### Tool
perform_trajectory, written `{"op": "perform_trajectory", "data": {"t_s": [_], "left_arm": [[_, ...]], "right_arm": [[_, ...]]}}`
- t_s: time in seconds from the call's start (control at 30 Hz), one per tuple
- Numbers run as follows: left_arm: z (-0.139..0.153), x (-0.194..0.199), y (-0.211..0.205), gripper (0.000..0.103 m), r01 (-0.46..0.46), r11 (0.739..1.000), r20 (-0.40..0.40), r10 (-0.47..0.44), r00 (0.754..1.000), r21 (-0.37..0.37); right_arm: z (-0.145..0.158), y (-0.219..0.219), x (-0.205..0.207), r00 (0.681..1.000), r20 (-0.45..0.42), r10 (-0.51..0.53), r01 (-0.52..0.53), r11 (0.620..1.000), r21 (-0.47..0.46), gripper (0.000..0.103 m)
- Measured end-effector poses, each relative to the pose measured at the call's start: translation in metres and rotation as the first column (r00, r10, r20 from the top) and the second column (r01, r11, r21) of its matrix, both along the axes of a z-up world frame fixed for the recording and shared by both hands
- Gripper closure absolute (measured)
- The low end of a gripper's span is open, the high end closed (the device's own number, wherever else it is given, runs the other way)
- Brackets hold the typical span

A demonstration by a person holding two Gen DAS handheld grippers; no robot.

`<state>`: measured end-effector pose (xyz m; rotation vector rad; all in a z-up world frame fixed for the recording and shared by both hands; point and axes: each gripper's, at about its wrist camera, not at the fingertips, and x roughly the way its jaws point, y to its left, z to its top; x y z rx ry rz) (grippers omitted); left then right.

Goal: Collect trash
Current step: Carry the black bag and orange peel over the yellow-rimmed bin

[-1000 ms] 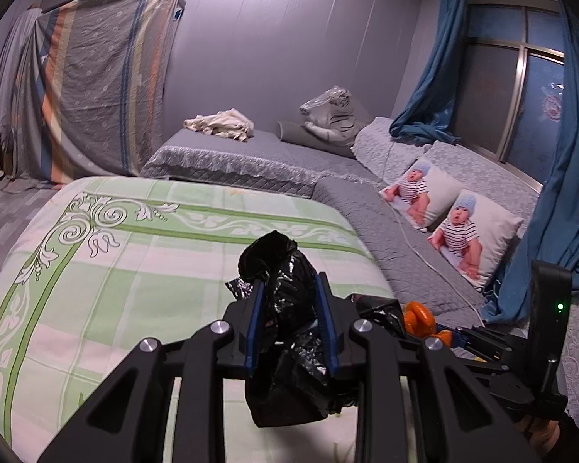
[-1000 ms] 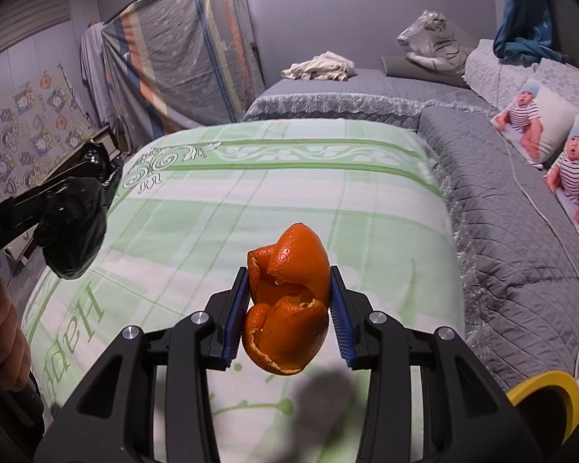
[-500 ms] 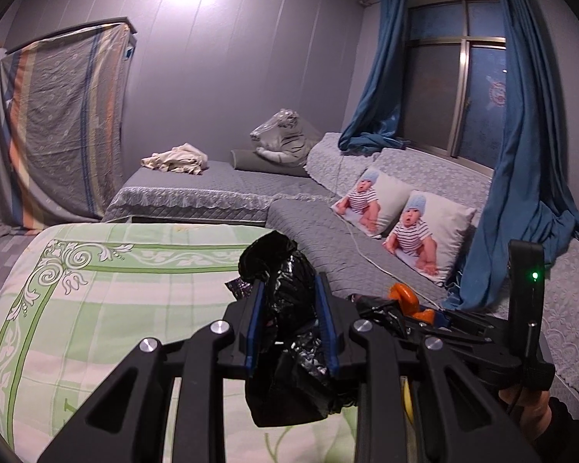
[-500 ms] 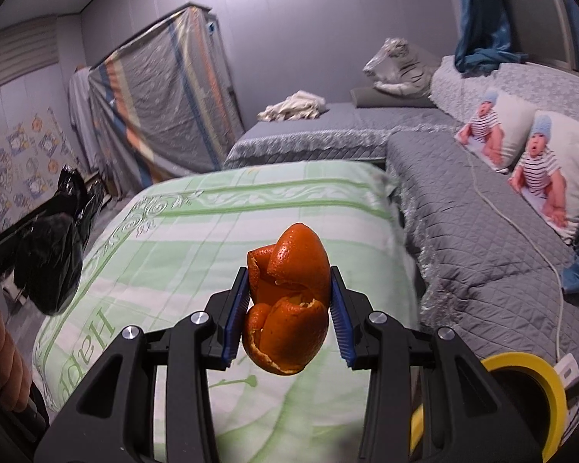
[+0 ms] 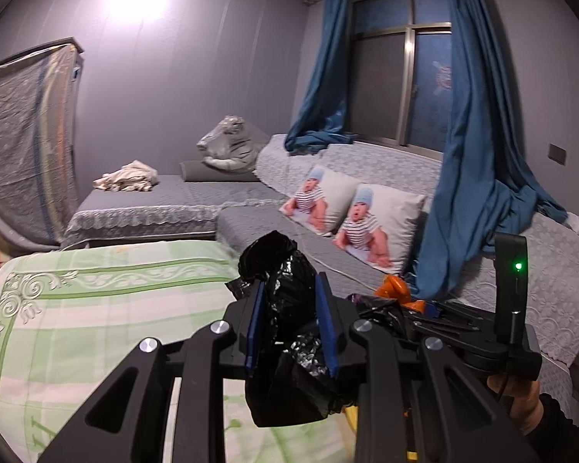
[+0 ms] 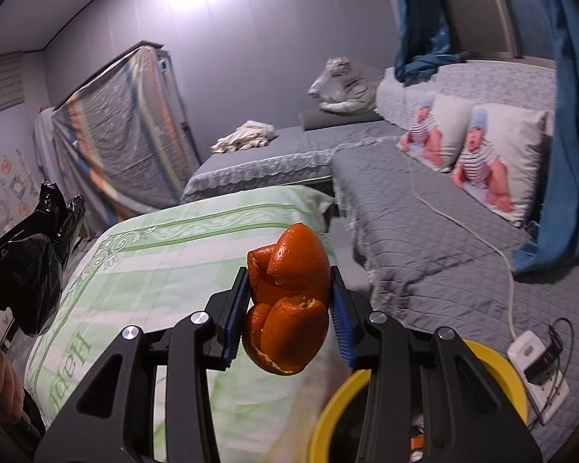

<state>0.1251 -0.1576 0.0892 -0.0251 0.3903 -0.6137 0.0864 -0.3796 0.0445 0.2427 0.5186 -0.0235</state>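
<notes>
Left gripper (image 5: 289,322): clamped on a crumpled black plastic bag (image 5: 285,332), which is pinched between the blue pads and bulges above and below them.
Right gripper (image 6: 289,310): clamped on a curled orange peel (image 6: 287,301), held between the blue pads with the jaws set partly apart by its width.
Yellow bin (image 6: 498,362): its rim is seen just below and to the right of the right gripper; the inside is dark and cannot be made out.
Green checked bedspread (image 6: 166,266): spread below and beyond both grippers; neither held thing is touching it.
Power strip (image 6: 536,370): laid on the grey quilt to the right, with a white cord run along it.
Baby-print cushions (image 5: 351,208): propped against the grey couch back, well beyond the grippers.
Blue curtains (image 5: 467,162): hung at the window, farthest back.
</notes>
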Motion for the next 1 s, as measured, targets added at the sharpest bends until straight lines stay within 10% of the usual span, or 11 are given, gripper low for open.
{"op": "perform_trajectory", "data": {"t_s": [0.53, 1.0], "left_arm": [[-0.014, -0.012, -0.079, 0.079, 0.164, 0.985, -0.009, -0.164, 0.986, 0.046], [-0.081, 0.001, -0.148, 0.079, 0.300, 0.951, -0.151, -0.287, 0.946, 0.071]], "right_arm": [[-0.020, -0.075, -0.043, 0.984, -0.029, -0.175, 0.177, 0.983, 0.044, 0.065], [-0.071, -0.117, -0.048, 0.952, -0.149, -0.266, 0.280, 0.956, 0.085, 0.065]]}}
